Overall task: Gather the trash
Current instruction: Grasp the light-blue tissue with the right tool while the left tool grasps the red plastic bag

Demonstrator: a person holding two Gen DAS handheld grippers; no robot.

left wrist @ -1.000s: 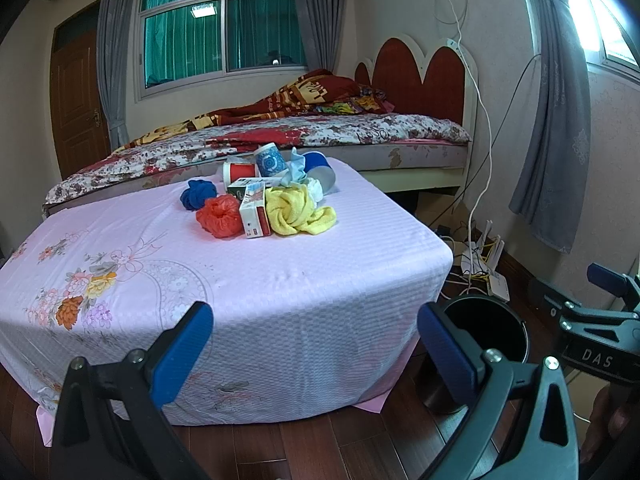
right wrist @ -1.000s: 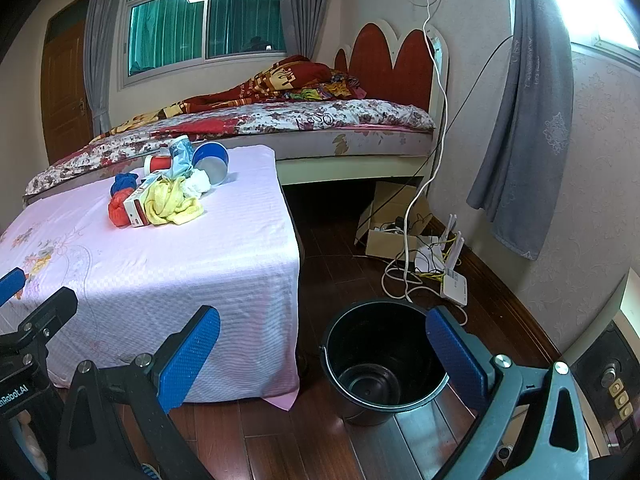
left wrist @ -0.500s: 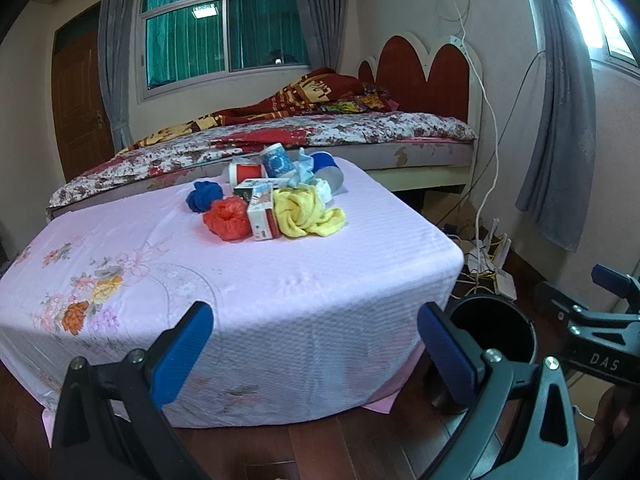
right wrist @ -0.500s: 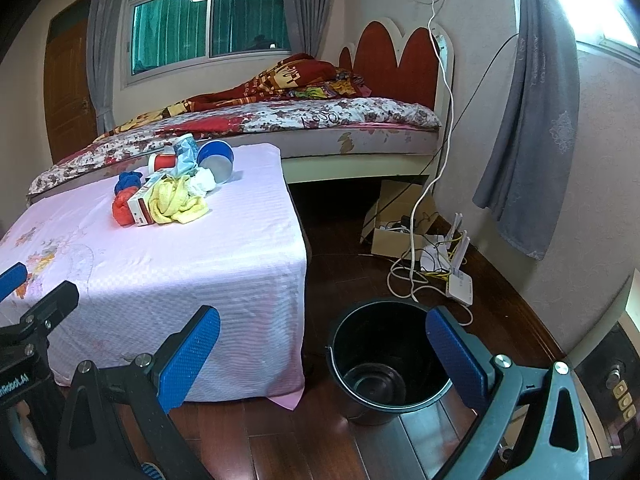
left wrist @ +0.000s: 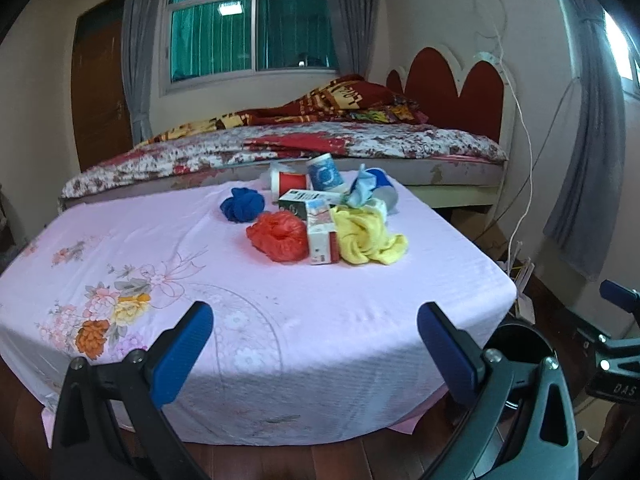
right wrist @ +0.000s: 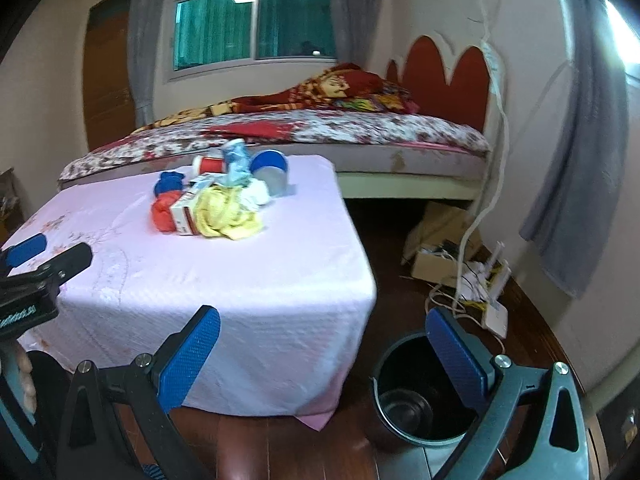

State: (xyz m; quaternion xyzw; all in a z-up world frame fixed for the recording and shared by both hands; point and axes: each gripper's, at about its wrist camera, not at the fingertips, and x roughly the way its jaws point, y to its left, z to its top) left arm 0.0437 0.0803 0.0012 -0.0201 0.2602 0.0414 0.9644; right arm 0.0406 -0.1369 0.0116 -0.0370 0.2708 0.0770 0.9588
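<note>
Both grippers have edged closer to the table (left wrist: 280,340) since a second ago, left gripper (left wrist: 312,344) and right gripper (right wrist: 328,354) each spread wide and empty. Trash pile sits near the far right corner: red bag (left wrist: 280,236), blue wad (left wrist: 242,204), carton (left wrist: 320,234), yellow cloth (left wrist: 366,236), cups behind; bucket (right wrist: 400,392) on floor off the near right corner. Looks light stuff: bag and cloth soft, pinch a bunched fold; carton stiff, take across its narrow sides.
</note>
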